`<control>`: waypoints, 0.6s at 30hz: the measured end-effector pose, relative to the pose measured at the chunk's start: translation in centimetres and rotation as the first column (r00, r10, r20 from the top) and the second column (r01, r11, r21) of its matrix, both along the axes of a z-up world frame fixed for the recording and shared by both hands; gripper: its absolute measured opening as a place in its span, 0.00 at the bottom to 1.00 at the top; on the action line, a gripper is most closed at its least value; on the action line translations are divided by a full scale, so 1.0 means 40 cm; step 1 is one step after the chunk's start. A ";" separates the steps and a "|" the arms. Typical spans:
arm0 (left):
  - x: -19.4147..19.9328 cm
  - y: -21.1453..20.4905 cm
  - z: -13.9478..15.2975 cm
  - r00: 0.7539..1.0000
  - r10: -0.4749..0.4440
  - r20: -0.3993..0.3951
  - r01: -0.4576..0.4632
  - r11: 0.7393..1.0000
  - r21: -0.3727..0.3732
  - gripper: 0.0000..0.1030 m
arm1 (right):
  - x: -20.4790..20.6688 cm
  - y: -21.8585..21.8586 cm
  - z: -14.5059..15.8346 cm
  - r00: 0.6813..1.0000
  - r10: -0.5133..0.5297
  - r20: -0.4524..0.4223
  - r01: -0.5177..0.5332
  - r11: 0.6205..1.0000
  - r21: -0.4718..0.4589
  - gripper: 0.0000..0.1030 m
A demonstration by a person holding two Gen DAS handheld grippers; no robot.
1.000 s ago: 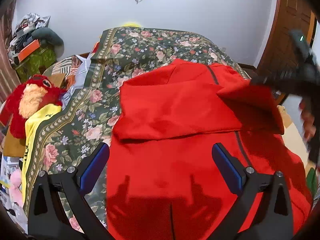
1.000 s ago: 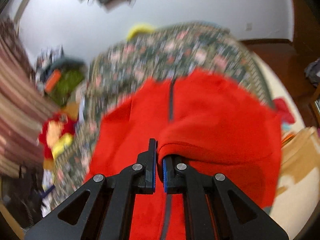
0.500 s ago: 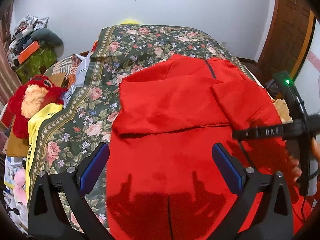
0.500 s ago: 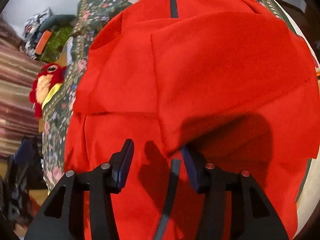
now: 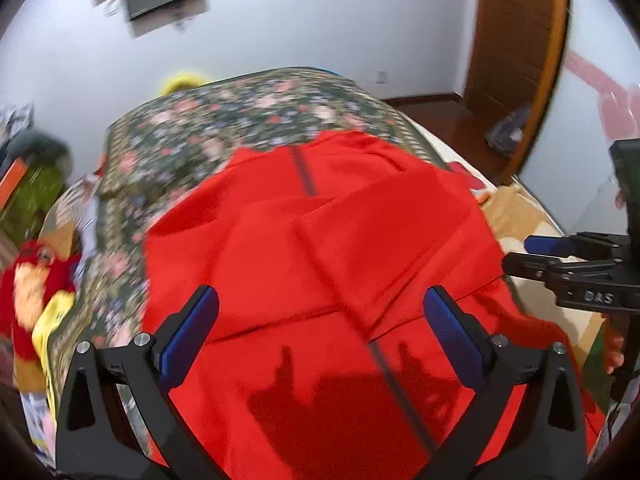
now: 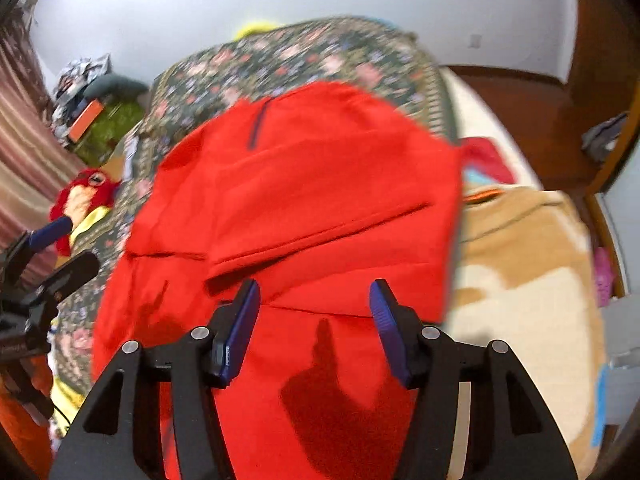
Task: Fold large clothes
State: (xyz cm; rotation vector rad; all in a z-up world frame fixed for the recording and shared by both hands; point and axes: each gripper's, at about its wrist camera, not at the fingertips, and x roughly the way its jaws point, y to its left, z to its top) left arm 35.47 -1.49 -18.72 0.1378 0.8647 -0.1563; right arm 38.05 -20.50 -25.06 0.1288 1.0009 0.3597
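- The red garment (image 5: 320, 248) lies spread on the bed, on top of a dark floral bedspread (image 5: 248, 120), with both sides folded in across its middle.
- The left gripper (image 5: 320, 332) hangs over the near half of the garment; its fingers stand wide apart with nothing between them, blue pads (image 5: 188, 336) facing inward.
- The right gripper (image 6: 314, 328) hovers over the same cloth; its jaws are opening and nothing is caught between them.
- Only the left wrist view shows the right gripper from the side, at the right edge of the frame, with part of a hand (image 5: 614, 354) below it and a wooden door (image 5: 516, 60) behind.
- Only the right wrist view shows the tan and cream blanket (image 6: 528, 264) just beside the garment, a striped curtain (image 6: 24, 160) on the left wall, and the left gripper from outside at the left edge.
- The garment is smooth, matte cloth with crisp straight fold edges and a dark zip line (image 5: 302, 172) running down from the collar end.
- A red and yellow plush toy (image 6: 86, 196) sits beside the bed; both views are blurred, so its shape is hard to read, perhaps a bird.
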 end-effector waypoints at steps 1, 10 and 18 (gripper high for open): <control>0.019 -0.033 -0.006 1.000 -0.026 -0.008 0.026 1.000 0.009 1.00 | -0.001 -0.022 -0.002 1.000 -0.018 0.000 0.018 1.000 0.006 0.52; 0.173 -0.289 -0.145 0.975 -0.186 -0.124 0.203 0.969 0.143 1.00 | 0.008 -0.196 -0.064 0.982 -0.186 -0.027 0.187 0.982 0.017 0.52; 0.292 -0.399 -0.285 0.938 -0.241 -0.248 0.281 0.949 0.144 0.72 | 0.030 -0.231 -0.110 0.979 -0.199 -0.046 0.200 0.980 0.006 0.52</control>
